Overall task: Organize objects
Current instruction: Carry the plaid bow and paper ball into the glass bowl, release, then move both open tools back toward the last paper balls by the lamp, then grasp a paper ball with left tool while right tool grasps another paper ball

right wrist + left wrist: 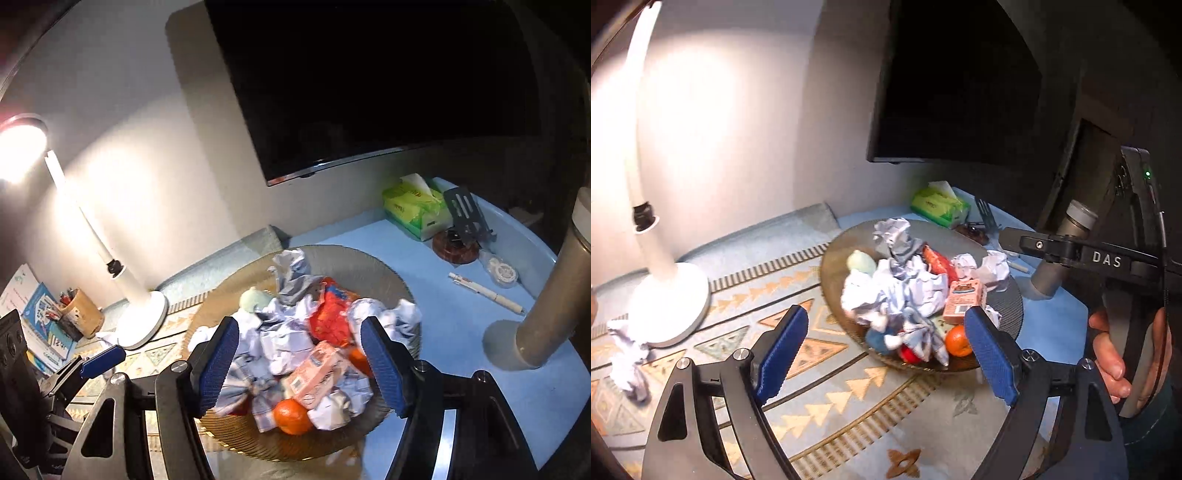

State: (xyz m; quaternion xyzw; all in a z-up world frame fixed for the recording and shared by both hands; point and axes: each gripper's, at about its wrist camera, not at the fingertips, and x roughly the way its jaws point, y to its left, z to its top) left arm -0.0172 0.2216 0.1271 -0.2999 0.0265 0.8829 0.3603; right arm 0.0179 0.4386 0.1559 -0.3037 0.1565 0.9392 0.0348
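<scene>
Behind everything we see a pale wall with a dark screen (369, 81) hung above the blue table (461, 332). Our landmark is the round woven tray (369, 258) at the table's middle, heaped with crumpled paper (288, 343), a pink carton (317, 373) and an orange (291, 415). Left of the tray stands a white lamp (665, 291); behind the tray lies a green tissue pack (413, 210). Our left gripper (886, 354) hangs with jaws apart before the tray, nothing between them. Our right gripper (299, 365) gapes over the heap, gripping nothing.
</scene>
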